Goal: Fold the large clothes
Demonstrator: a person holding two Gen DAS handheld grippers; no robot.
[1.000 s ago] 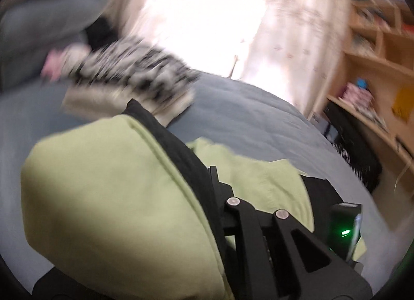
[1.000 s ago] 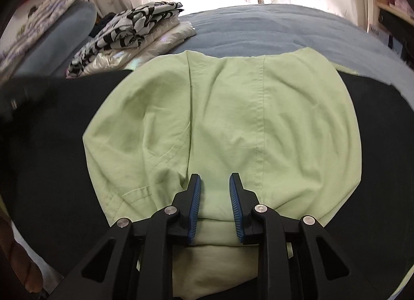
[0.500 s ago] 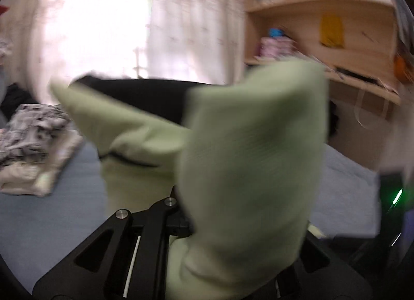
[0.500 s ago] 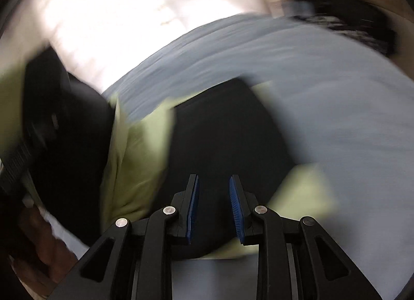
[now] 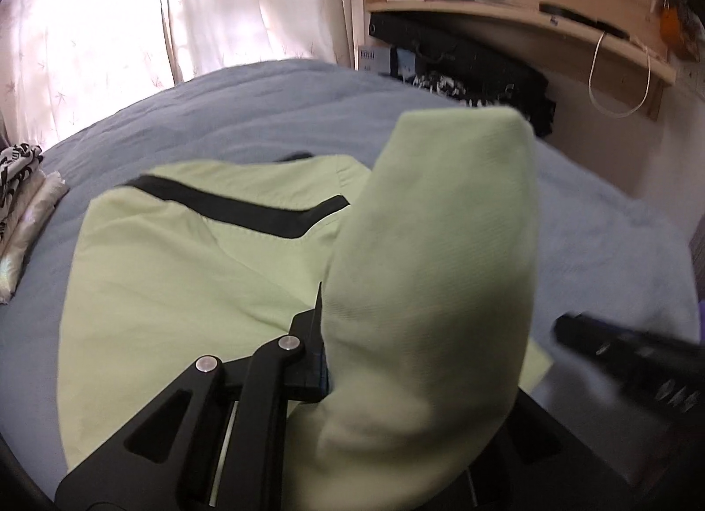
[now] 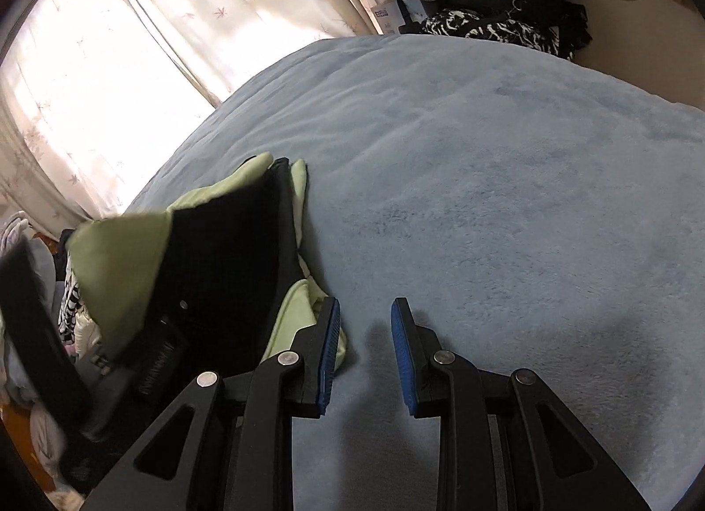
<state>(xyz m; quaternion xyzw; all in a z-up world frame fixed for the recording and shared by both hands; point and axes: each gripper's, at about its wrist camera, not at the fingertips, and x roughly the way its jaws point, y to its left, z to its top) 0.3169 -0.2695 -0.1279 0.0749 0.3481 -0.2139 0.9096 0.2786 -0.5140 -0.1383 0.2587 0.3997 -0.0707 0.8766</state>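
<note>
While the left gripper (image 5: 328,361) jaws clamp a raised fold of the green-and-black garment (image 5: 185,273) on the bed (image 6: 484,184), right gripper (image 6: 365,352) jaws stand apart, empty.

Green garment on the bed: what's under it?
The blue blanket shows around the green garment, whose lifted flap is pinched by the left gripper. Anything beneath the cloth is covered.
</note>
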